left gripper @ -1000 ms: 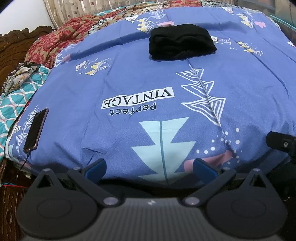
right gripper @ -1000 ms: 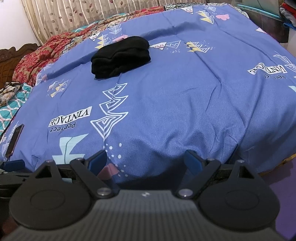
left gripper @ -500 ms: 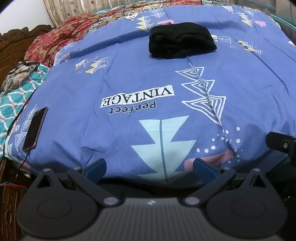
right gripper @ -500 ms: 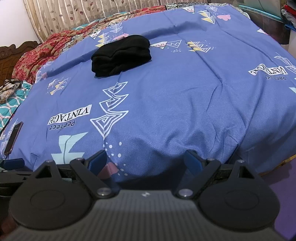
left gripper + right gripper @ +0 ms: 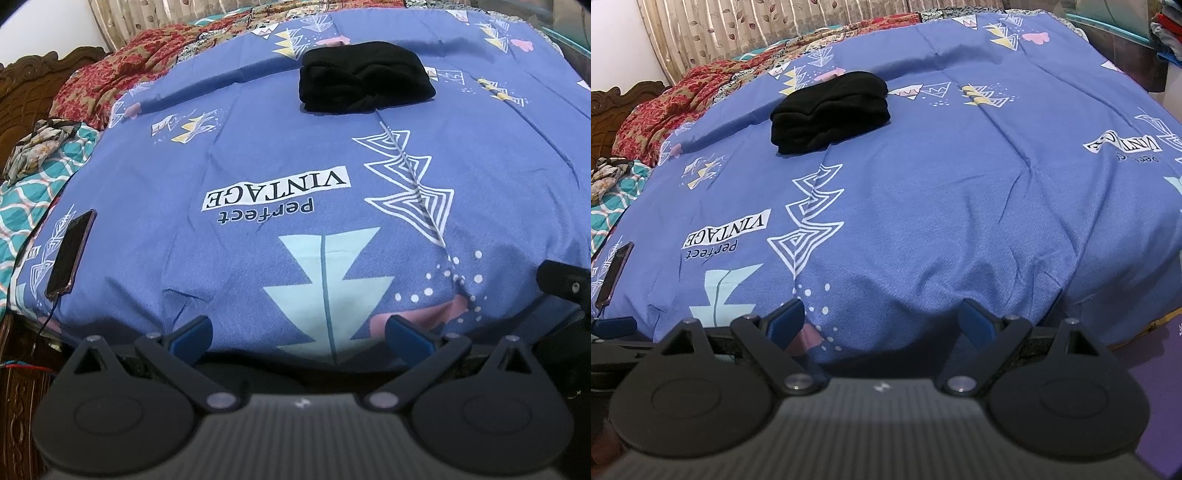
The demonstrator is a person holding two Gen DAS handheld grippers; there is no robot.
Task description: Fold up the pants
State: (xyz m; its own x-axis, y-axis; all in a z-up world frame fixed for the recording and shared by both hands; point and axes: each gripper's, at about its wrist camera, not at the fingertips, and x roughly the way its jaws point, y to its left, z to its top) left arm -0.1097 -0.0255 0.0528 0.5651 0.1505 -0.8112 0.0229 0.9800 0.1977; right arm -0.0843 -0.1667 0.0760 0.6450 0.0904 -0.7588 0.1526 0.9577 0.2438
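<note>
Black pants (image 5: 364, 83) lie folded in a compact bundle far back on the blue printed bedsheet (image 5: 258, 155); they also show in the right wrist view (image 5: 829, 110). My left gripper (image 5: 299, 334) is open and empty at the near edge of the bed, far from the pants. My right gripper (image 5: 882, 321) is open and empty, also at the near edge, to the right of the left one. Part of the right gripper shows at the left wrist view's right edge (image 5: 565, 284).
A black phone (image 5: 70, 254) on a cable lies at the sheet's left edge. A red patterned blanket (image 5: 122, 81) and teal bedding (image 5: 26, 206) lie left. A wooden headboard (image 5: 22, 96) and curtains (image 5: 746, 29) stand behind. Shelving stands at the right (image 5: 1137, 55).
Both grippers drifted slightly, so the view shifts a little. The pants and both open jaws stay as they were.
</note>
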